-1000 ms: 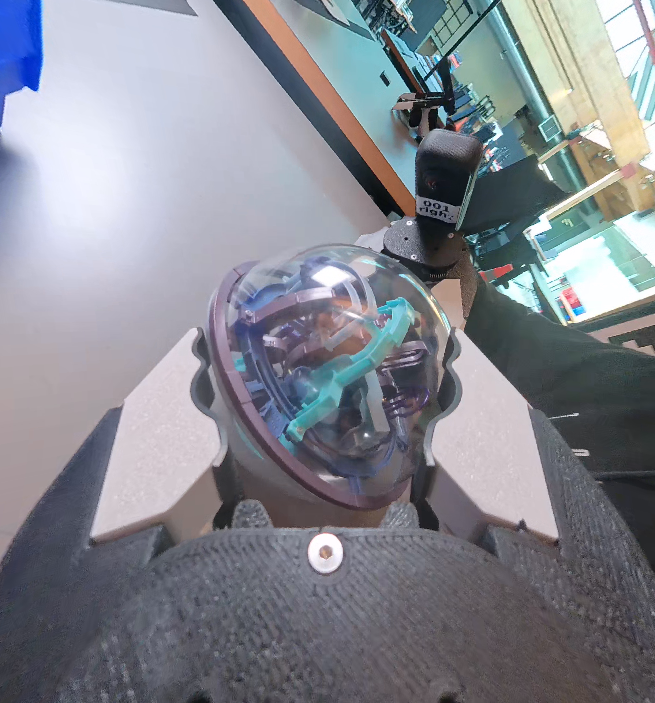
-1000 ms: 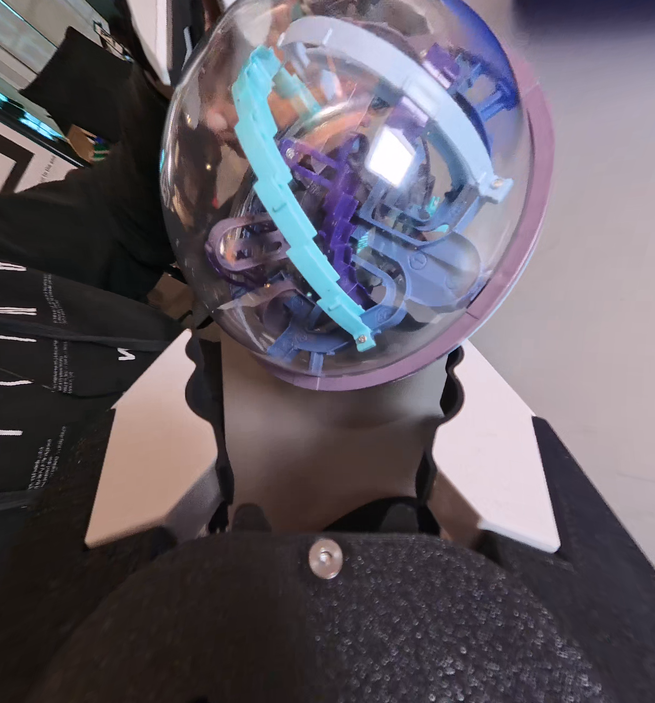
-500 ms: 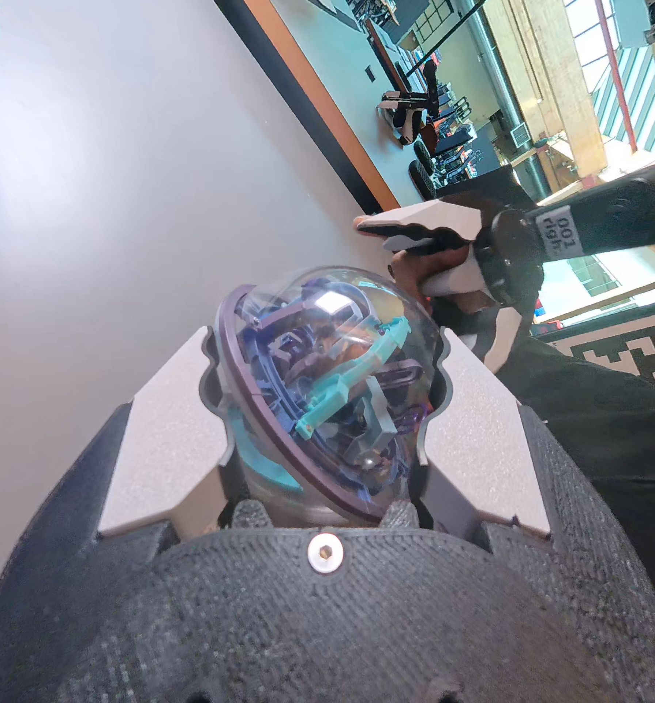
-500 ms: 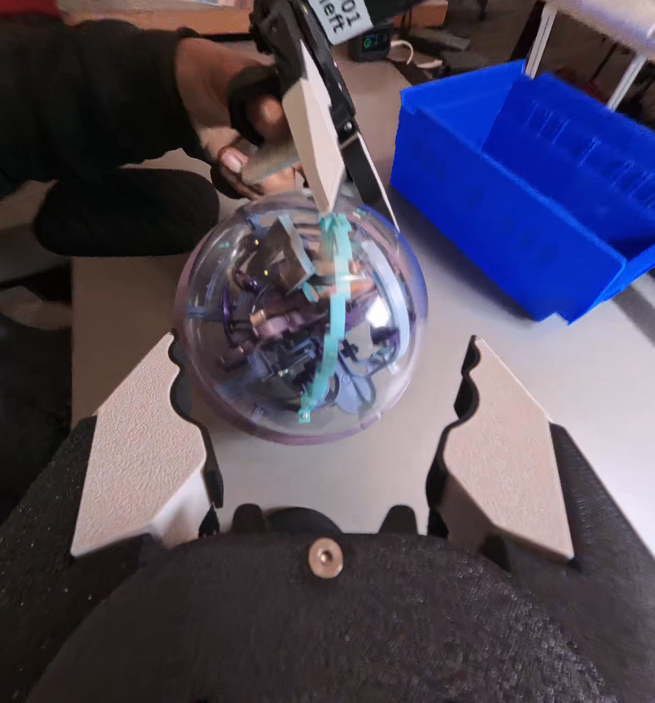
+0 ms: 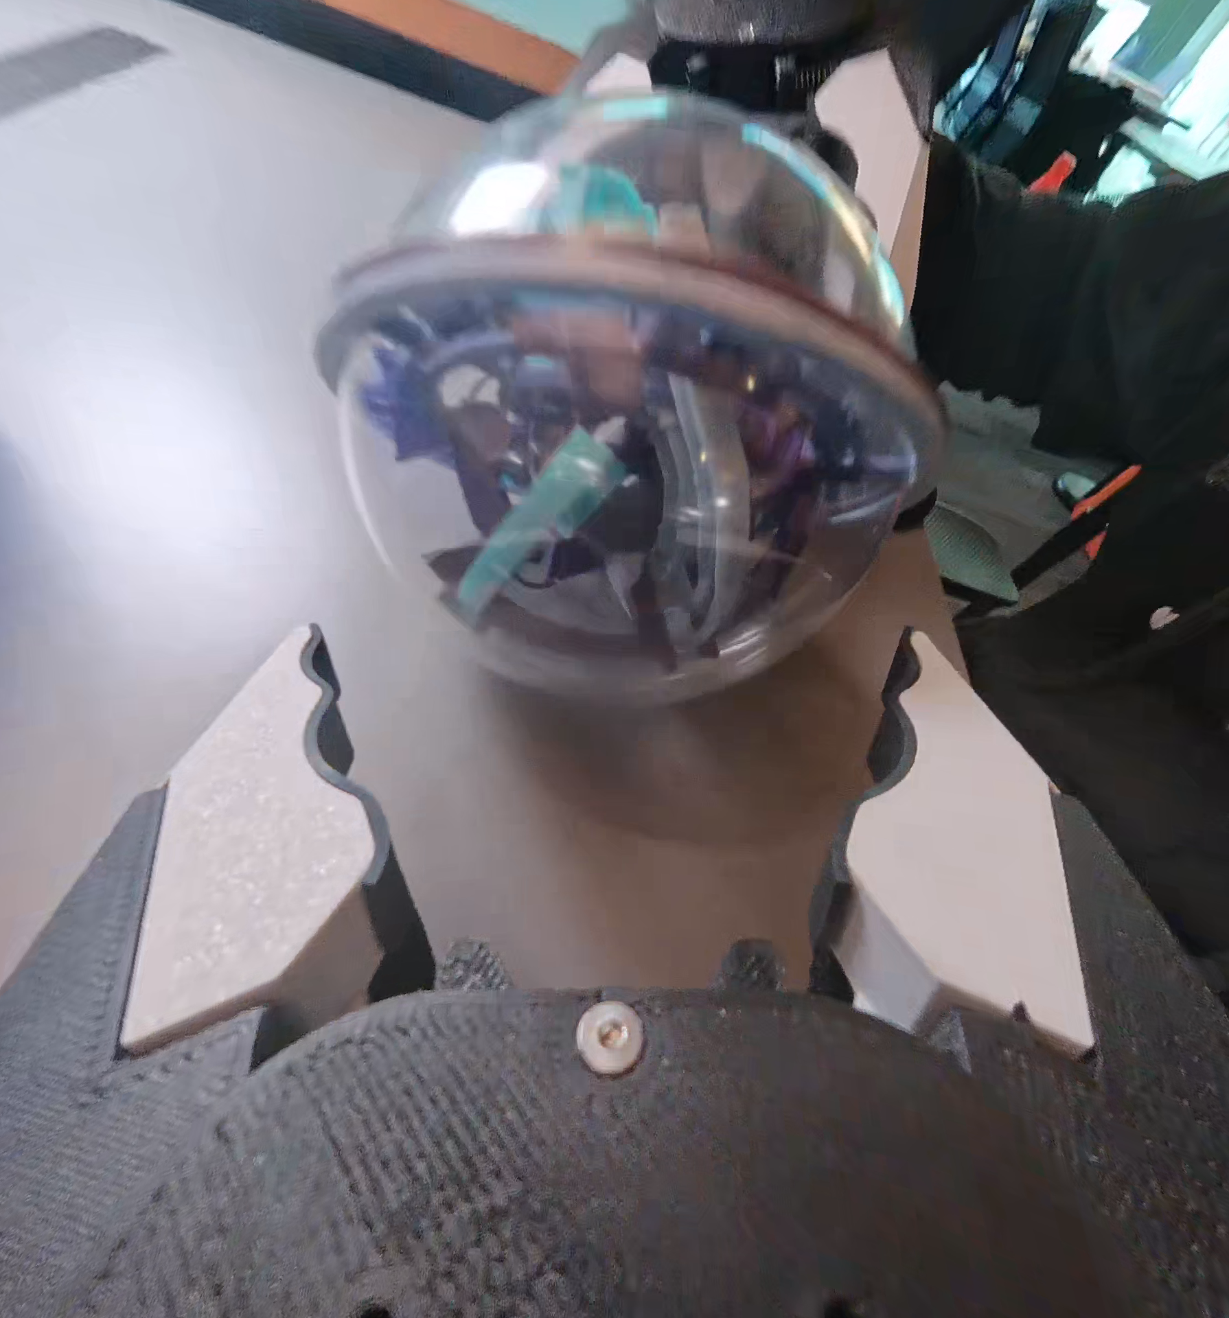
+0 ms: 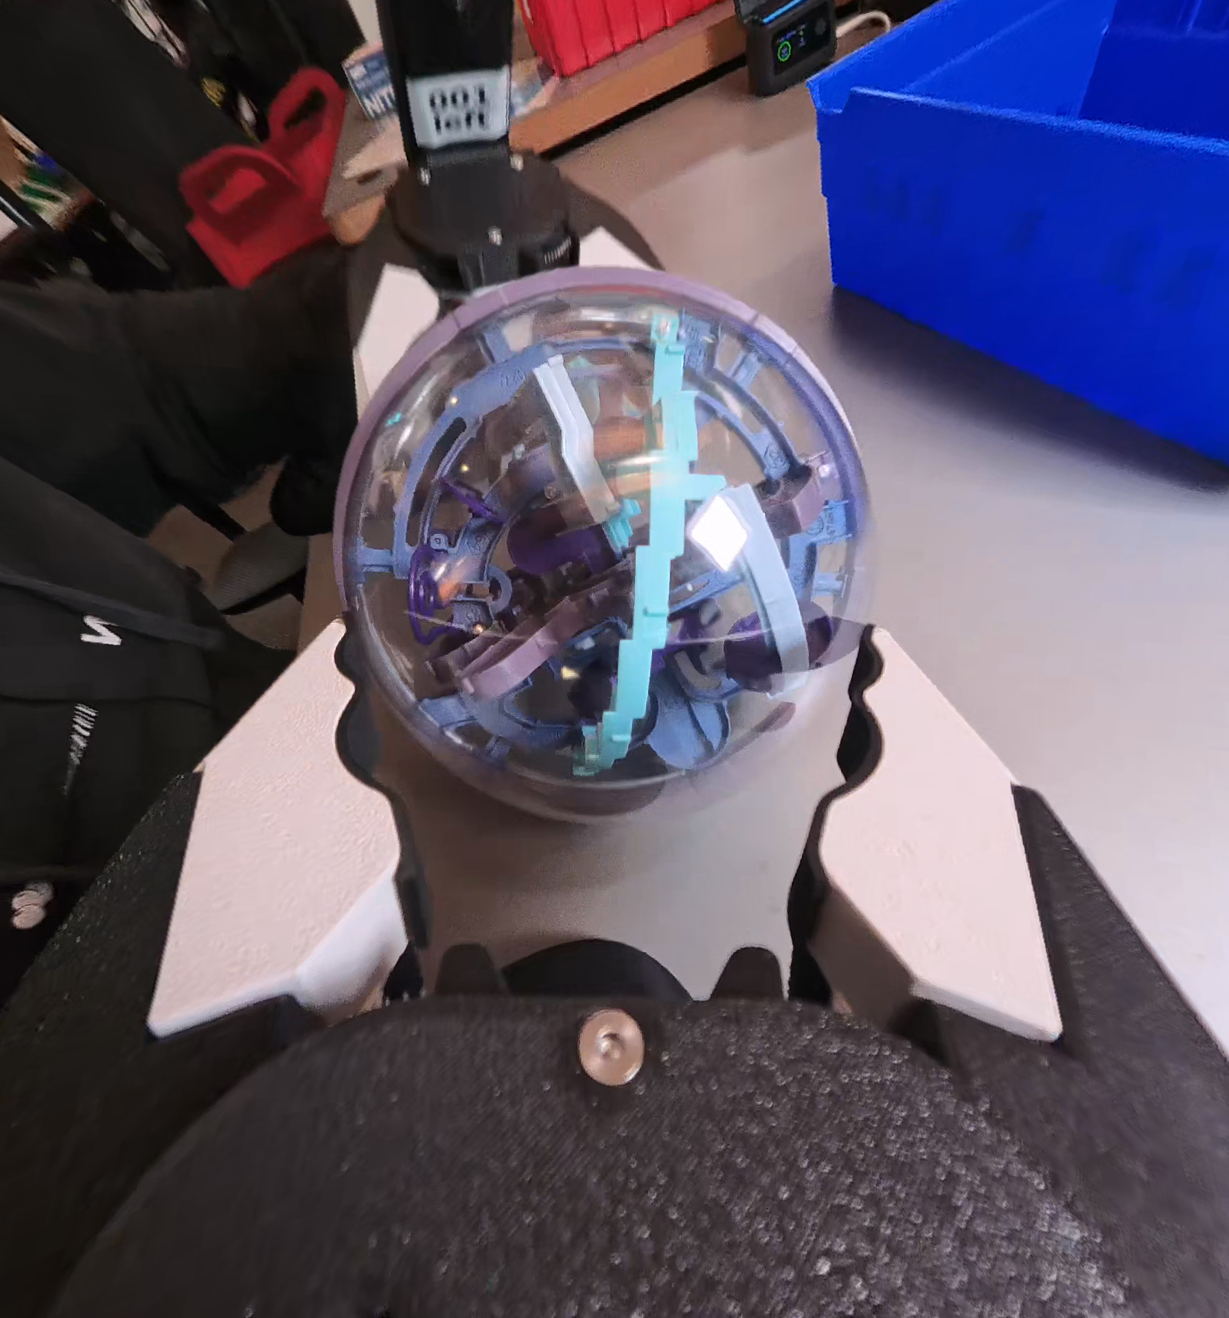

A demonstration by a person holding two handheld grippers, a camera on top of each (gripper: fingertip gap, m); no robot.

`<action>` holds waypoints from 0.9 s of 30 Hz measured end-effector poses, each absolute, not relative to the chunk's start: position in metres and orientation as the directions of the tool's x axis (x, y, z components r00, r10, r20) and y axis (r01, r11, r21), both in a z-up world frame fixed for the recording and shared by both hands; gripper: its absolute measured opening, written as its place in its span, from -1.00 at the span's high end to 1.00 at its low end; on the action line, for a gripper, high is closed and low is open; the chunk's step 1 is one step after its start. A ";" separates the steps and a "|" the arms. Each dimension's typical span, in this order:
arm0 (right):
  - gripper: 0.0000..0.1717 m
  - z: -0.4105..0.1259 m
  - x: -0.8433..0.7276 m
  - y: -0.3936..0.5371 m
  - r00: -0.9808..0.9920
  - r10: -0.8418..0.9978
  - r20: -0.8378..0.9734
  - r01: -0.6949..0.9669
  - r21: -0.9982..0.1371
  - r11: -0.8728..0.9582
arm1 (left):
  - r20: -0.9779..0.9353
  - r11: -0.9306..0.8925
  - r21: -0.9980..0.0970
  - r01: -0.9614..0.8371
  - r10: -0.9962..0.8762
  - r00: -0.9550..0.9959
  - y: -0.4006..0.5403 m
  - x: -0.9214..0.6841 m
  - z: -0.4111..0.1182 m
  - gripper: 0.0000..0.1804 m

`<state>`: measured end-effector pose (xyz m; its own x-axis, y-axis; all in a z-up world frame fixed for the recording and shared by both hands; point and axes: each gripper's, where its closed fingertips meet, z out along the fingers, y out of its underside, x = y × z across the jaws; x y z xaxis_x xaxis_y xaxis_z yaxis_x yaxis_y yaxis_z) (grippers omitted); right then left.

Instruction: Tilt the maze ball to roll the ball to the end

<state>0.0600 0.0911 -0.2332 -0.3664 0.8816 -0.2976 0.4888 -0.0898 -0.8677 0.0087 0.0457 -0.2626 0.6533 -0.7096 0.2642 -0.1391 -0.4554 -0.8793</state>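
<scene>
Left wrist view, motion-blurred: the left claw (image 5: 608,685) is released, jaws spread wide, its off-white speckled angular fingers (image 5: 255,841) with wavy black rubber pads clear of the clear plastic maze ball (image 5: 629,399), which sits ahead of the fingertips on the smooth grey bench (image 5: 134,356). The ball is a transparent sphere with a purple equator ring and tangled teal, purple and pale tracks inside; the small ball inside cannot be made out. The claw body is coarse black printed plastic with a silver screw. Right wrist view, sharper: the right claw (image 6: 608,685) brackets the same maze ball (image 6: 601,542), wavy pads at its lower flanks; the left pad looks touching, the right pad's contact cannot be told, so a firm grasp is unclear. A teal stepped strip, blue rings, lilac and white bands show inside, with tiny unreadable moulded marks. Behind sit a glossy blue plastic bin (image 6: 1068,214), a red plastic container (image 6: 262,185) and the other gripper's labelled black handle (image 6: 455,93).
</scene>
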 end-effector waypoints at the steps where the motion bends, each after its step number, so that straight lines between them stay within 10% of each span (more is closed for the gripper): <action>1: -0.53 -0.236 0.060 0.092 -0.369 0.874 -0.316 0.491 -0.865 -0.105 | 0.266 -0.467 -0.870 -0.155 -0.712 0.650 0.047 0.016 -0.271 -0.63; 27: -0.59 -0.202 0.060 0.068 -0.462 0.880 -0.111 0.330 -0.942 0.054 | -0.031 -0.207 -0.941 -0.269 -0.737 0.675 0.050 0.031 -0.173 -0.58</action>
